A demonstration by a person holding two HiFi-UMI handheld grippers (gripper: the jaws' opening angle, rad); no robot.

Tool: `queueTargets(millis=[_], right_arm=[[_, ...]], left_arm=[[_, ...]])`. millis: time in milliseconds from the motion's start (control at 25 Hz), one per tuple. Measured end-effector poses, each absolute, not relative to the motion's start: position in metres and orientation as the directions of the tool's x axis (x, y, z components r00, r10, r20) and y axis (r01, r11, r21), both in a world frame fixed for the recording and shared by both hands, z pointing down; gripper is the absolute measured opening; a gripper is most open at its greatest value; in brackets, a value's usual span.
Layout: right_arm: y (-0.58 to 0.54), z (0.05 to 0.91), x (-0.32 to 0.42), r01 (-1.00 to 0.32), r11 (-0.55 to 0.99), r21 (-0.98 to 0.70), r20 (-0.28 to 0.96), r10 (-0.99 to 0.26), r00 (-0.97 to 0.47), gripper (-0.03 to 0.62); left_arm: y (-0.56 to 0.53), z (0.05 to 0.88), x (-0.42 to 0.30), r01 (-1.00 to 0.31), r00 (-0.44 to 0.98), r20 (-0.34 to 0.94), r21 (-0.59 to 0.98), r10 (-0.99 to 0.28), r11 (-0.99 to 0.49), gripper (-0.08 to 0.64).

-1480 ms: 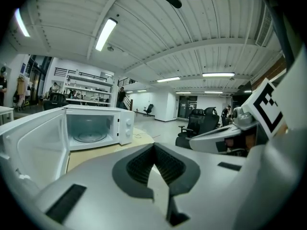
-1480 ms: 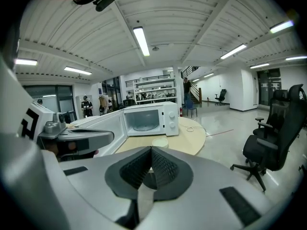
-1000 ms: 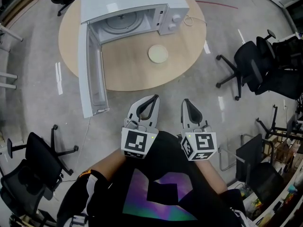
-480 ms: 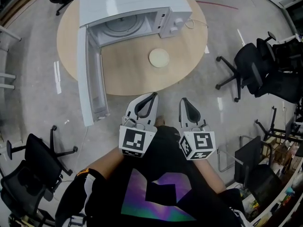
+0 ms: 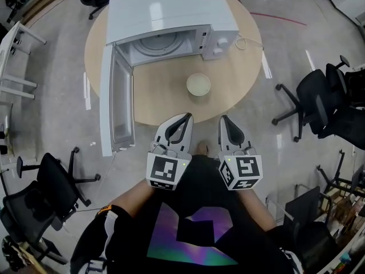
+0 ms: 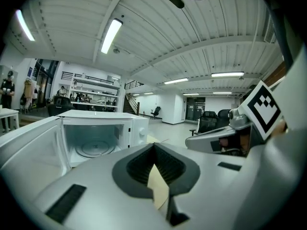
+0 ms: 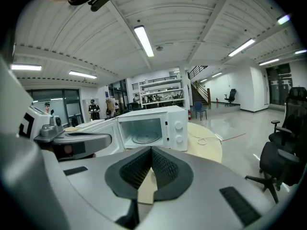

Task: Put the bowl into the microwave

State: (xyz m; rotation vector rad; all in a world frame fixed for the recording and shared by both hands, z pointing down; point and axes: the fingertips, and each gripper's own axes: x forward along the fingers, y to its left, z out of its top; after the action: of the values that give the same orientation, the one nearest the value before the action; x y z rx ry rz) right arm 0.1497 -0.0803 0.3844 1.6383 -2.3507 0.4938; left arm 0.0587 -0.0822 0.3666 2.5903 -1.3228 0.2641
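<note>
Small pale round bowl (image 5: pixel 198 85) sits on the round wooden desk (image 5: pixel 165 99), ahead of both. Left hand-held gripper (image 5: pixel 185 119) looks slightly nearer than right hand-held gripper (image 5: pixel 224 121). Both have jaws pressed together, empty. Open white microwave (image 5: pixel 171 16) stands farther ahead, to the left.

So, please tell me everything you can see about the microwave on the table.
The microwave is a white box standing on the round wooden table, toward its far side. Its door is swung wide open to the left. The cavity holds only a round turntable. Two knobs sit on its right panel. The bowl lies in front, not touching it.
</note>
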Motion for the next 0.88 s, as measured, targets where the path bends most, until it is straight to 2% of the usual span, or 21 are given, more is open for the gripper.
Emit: queueTargets(millis=[880], right_arm=[[-0.117, 0.404, 0.205, -0.829, 0.502, -0.246, 0.362, -0.746, -0.559, 0.015]], left_arm=[[-0.097, 0.375, 0.097, -0.943, 0.326, 0.320, 0.040, -0.889, -0.331, 0.046]])
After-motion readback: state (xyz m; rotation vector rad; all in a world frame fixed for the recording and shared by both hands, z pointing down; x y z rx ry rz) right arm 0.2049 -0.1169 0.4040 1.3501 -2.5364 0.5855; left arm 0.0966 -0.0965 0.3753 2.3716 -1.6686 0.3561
